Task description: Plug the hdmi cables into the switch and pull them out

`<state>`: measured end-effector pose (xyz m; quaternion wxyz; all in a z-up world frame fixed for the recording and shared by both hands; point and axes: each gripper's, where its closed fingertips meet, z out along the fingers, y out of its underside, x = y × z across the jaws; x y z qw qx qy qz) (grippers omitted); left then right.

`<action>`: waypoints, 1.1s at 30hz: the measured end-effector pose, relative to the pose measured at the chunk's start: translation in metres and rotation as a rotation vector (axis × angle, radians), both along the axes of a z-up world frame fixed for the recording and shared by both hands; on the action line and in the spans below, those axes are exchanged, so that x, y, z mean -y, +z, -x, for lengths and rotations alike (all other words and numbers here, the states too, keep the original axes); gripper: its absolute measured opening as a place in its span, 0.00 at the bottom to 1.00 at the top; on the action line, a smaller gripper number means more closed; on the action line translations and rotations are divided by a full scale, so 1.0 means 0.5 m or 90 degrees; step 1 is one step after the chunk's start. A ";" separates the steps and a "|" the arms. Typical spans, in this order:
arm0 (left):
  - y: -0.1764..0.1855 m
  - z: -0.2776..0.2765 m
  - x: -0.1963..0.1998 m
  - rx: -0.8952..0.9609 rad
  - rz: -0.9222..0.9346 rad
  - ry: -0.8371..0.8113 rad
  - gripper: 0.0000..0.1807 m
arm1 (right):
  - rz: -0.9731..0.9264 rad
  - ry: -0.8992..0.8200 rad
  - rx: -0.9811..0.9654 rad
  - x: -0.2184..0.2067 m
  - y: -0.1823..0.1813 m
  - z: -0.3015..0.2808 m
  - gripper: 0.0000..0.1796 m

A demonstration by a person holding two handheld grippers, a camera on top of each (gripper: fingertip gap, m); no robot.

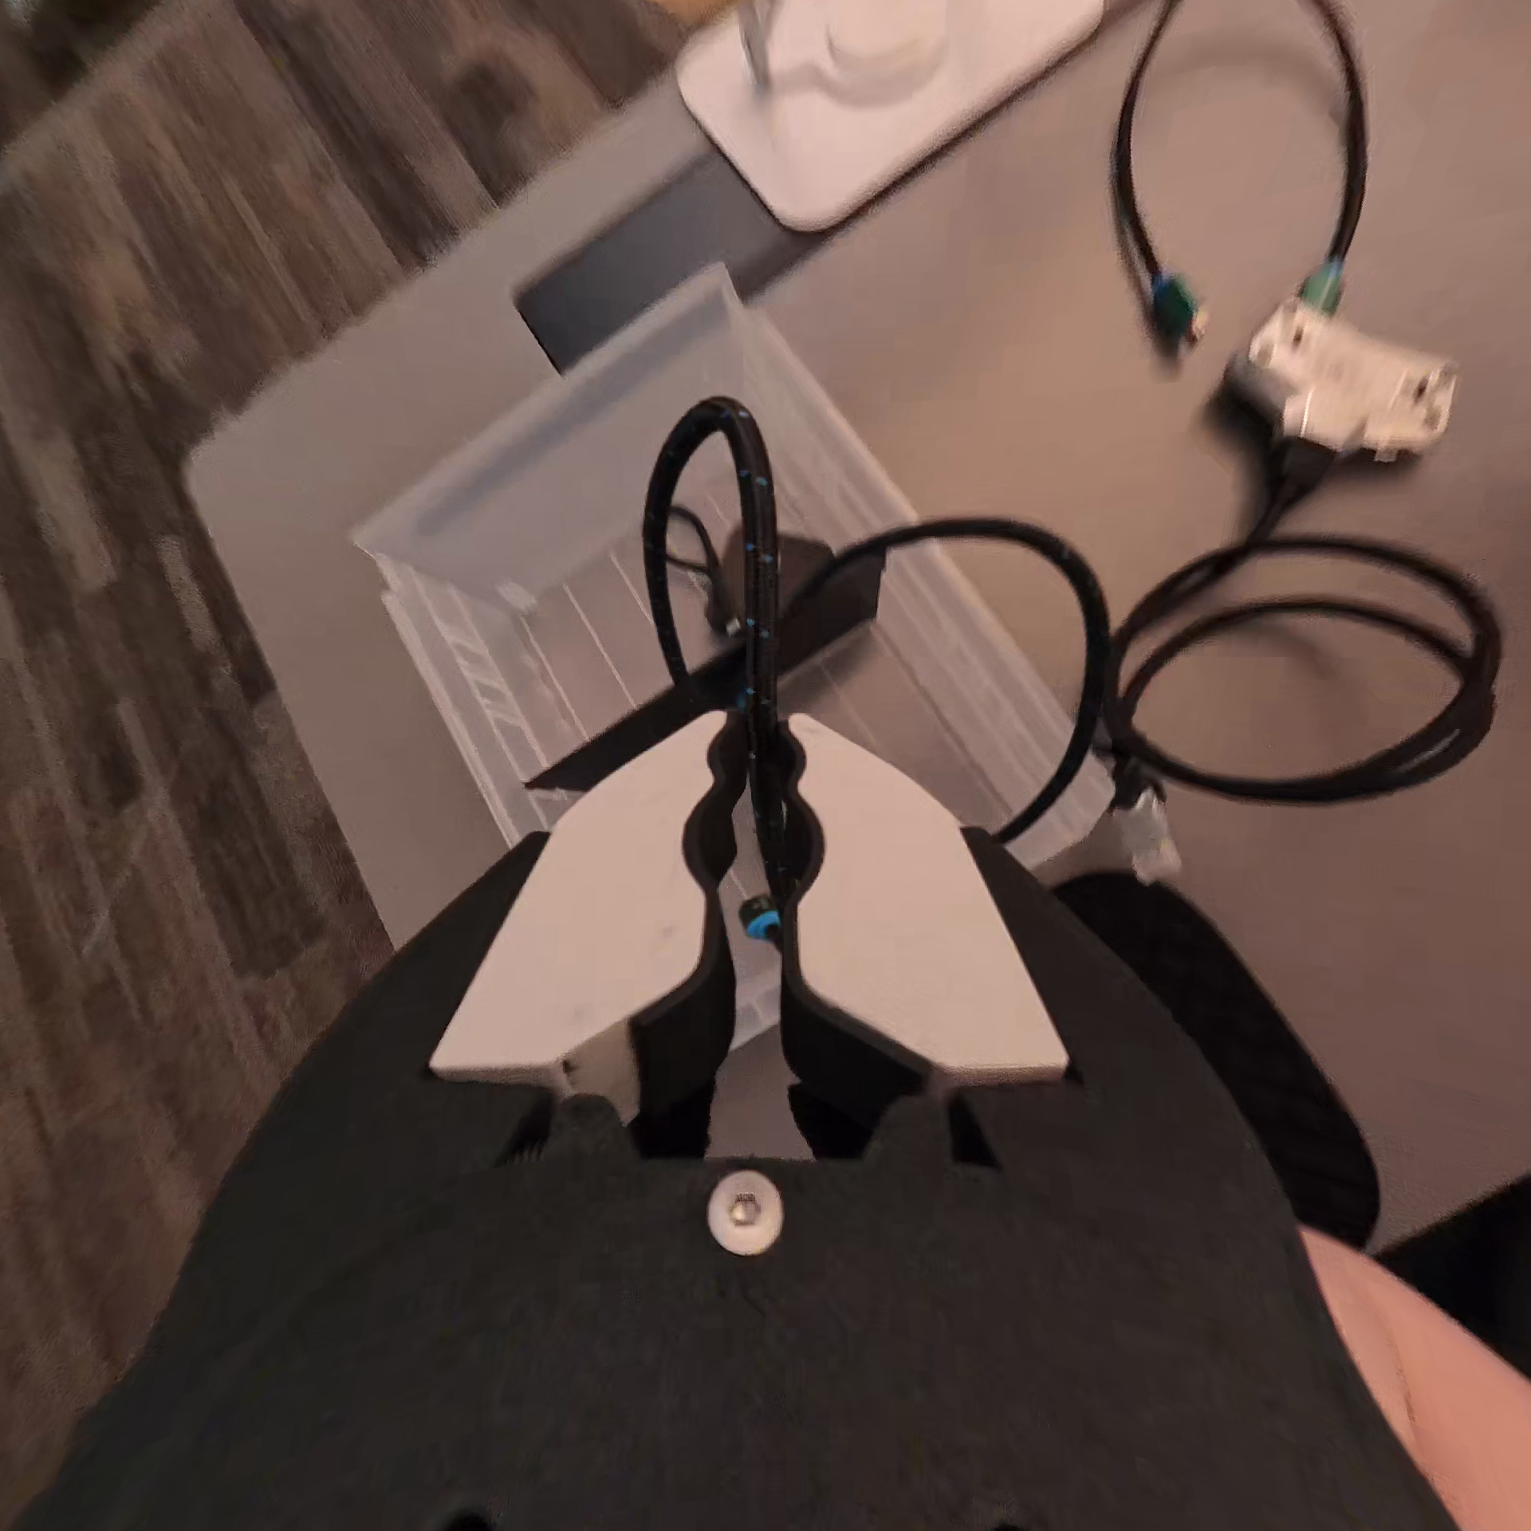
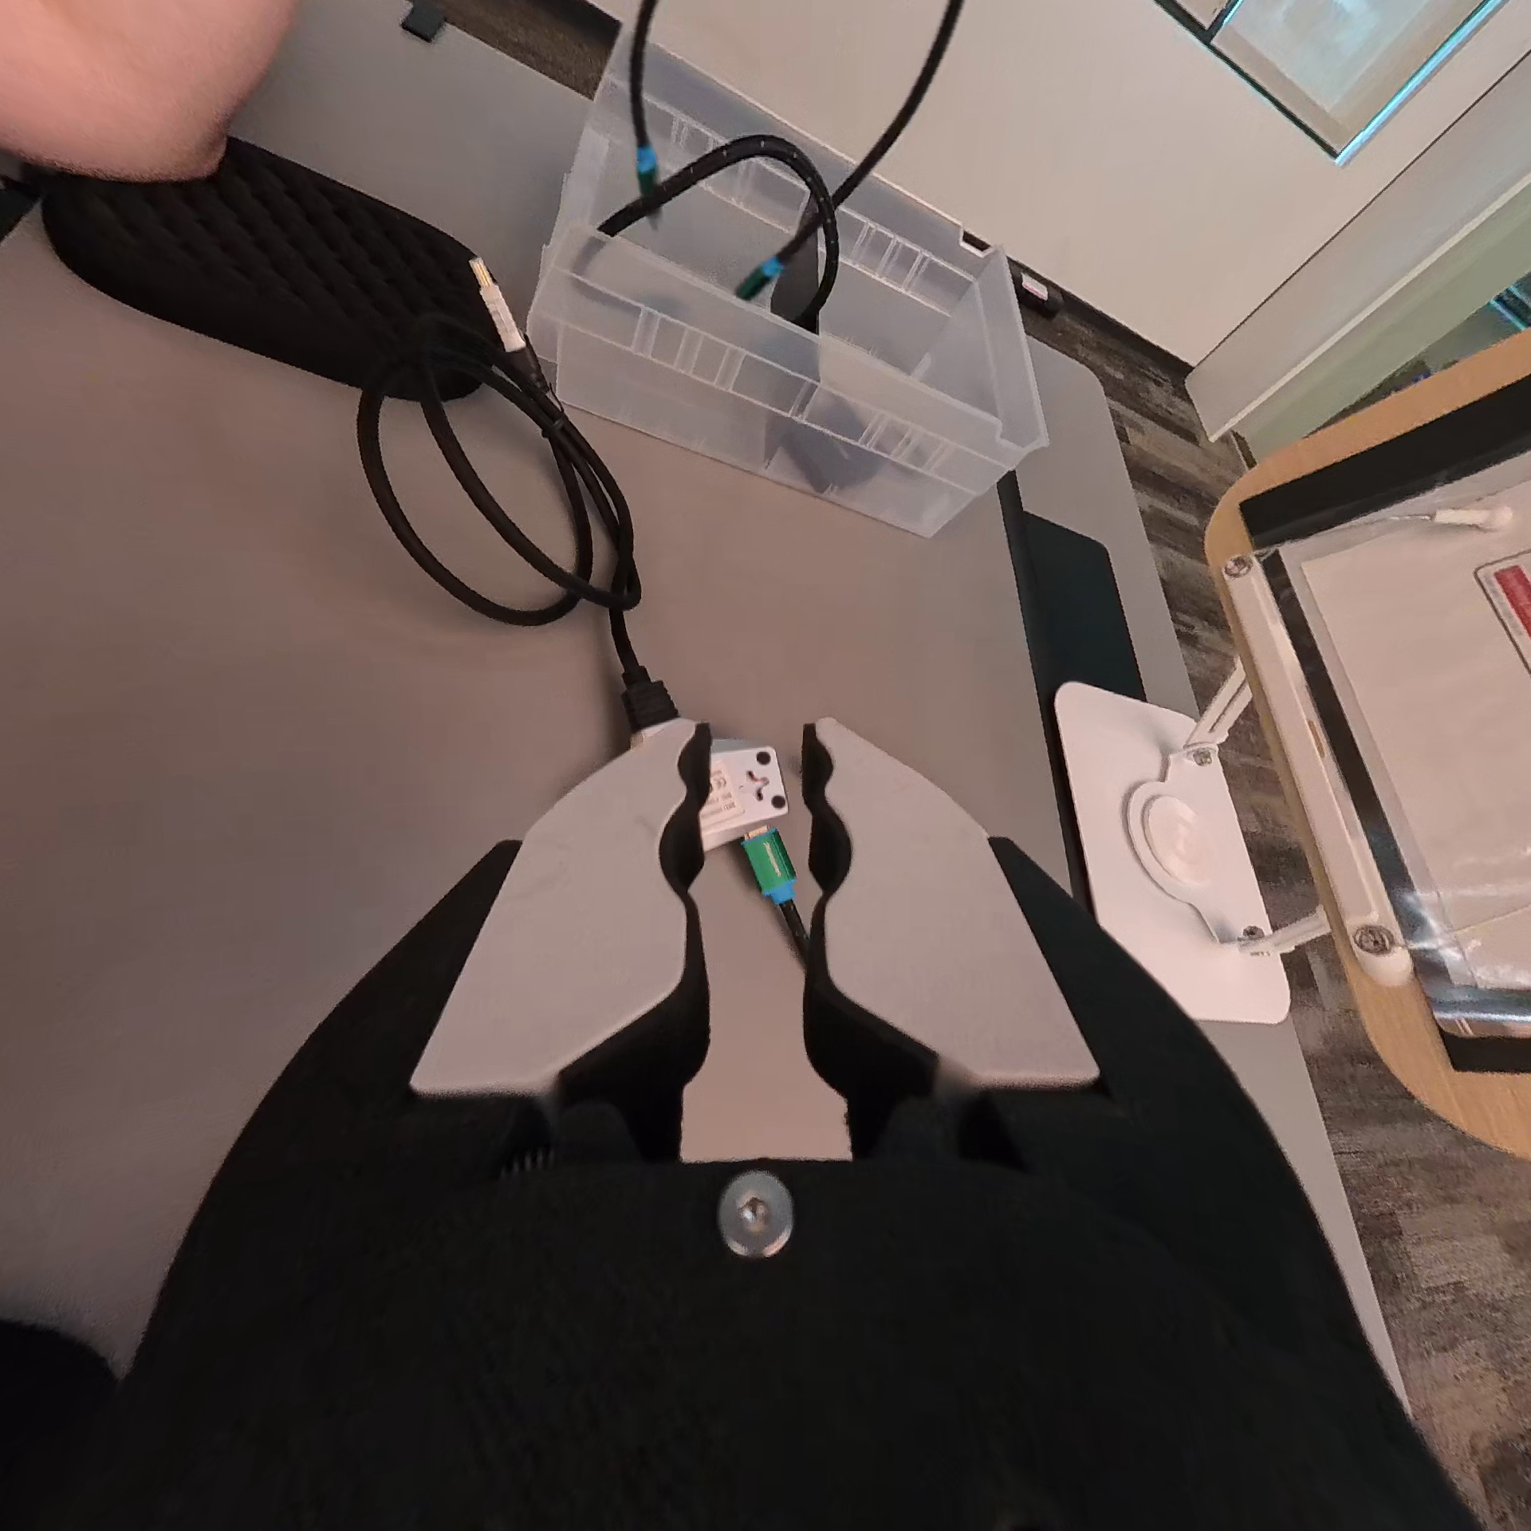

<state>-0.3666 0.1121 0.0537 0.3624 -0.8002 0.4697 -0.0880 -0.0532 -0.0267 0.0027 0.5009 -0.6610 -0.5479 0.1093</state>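
The left gripper (image 1: 755,729) is clamped on a black braided cable (image 1: 750,530), which loops up above the clear plastic bin (image 1: 464,530). The right gripper (image 2: 755,733) hangs parted and empty over the white switch (image 2: 740,791), which lies between its fingertips on the grey table (image 2: 248,746). A green plug (image 2: 766,866) seems seated in the switch's near end.

cable (image 1: 758,580) black, blue-flecked | plug (image 2: 769,866) green | bin (image 2: 978,398) seemingly clear

A clear bin (image 2: 953,464) sits beside what looks like a wrist rest (image 2: 248,265).
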 end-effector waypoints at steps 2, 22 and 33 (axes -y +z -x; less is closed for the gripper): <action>0.043 -0.006 0.014 0.056 -0.026 0.016 0.04 | -0.006 0.011 -0.006 0.001 0.005 0.018 0.12; 0.203 -0.245 0.364 0.279 -0.086 -0.436 0.03 | 0.023 0.137 -0.174 0.020 0.046 0.163 0.17; 0.124 -0.383 0.393 0.283 0.097 -0.564 0.03 | 0.055 0.211 -0.213 0.060 0.047 0.153 0.23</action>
